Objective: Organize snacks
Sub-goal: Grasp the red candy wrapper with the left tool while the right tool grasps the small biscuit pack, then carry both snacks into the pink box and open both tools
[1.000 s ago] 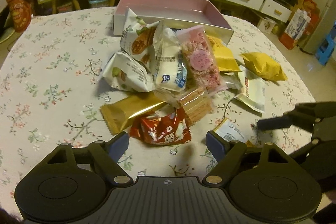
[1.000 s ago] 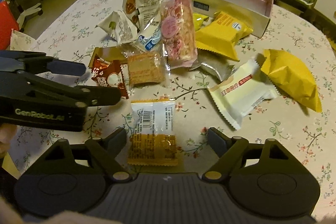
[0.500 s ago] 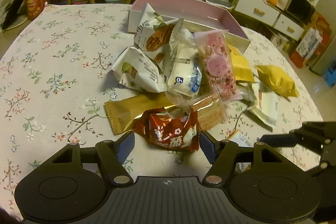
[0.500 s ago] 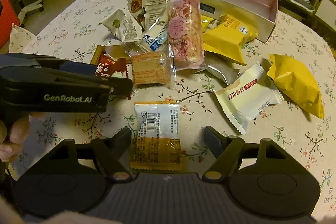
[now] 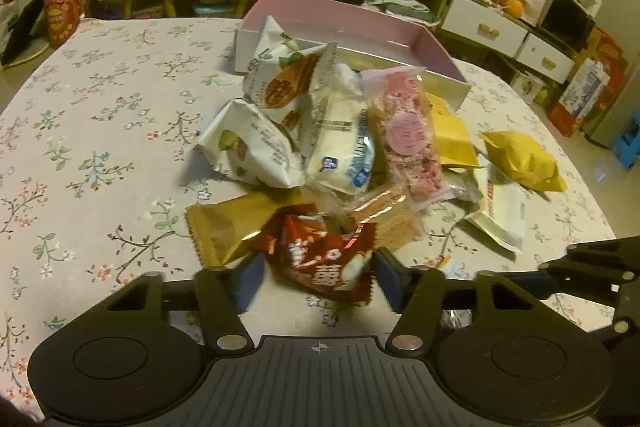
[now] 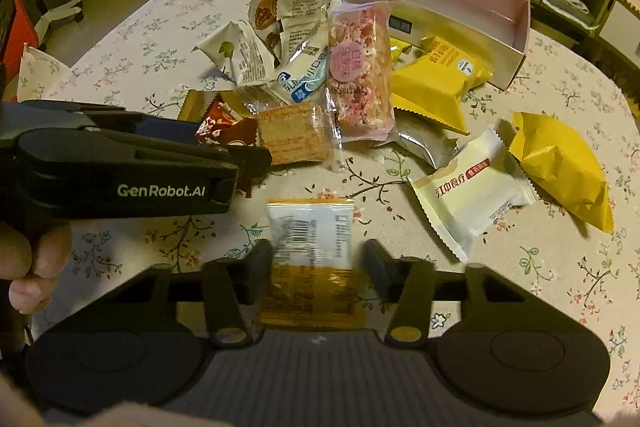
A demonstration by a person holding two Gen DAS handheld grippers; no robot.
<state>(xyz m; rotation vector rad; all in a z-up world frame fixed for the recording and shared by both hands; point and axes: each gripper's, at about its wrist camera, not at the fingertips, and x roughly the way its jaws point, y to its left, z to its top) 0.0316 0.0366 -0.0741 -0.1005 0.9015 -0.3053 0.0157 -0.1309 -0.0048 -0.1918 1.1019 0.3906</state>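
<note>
A pile of wrapped snacks lies on the flowered tablecloth in front of a pink open box (image 5: 436,45) (image 6: 516,7). My left gripper (image 5: 318,273) is open, its fingers on either side of a red snack packet (image 5: 328,259) at the pile's near edge. My right gripper (image 6: 316,269) is open, its fingers on either side of a white and orange packet (image 6: 310,239) lying apart from the pile. The left gripper also shows from the side in the right wrist view (image 6: 256,155), over the red packet (image 6: 218,129).
The pile holds white packets (image 5: 256,147), a pink bar (image 5: 408,131), a gold wrapper (image 5: 224,227) and a wafer pack (image 6: 294,133). Yellow bags (image 6: 560,163) (image 6: 436,83) and a cream packet (image 6: 472,195) lie to the right. Drawers and shelves stand behind the table.
Both grippers have moved forward and narrowed. The left one now straddles the red packet, the right one straddles the white and orange packet.
</note>
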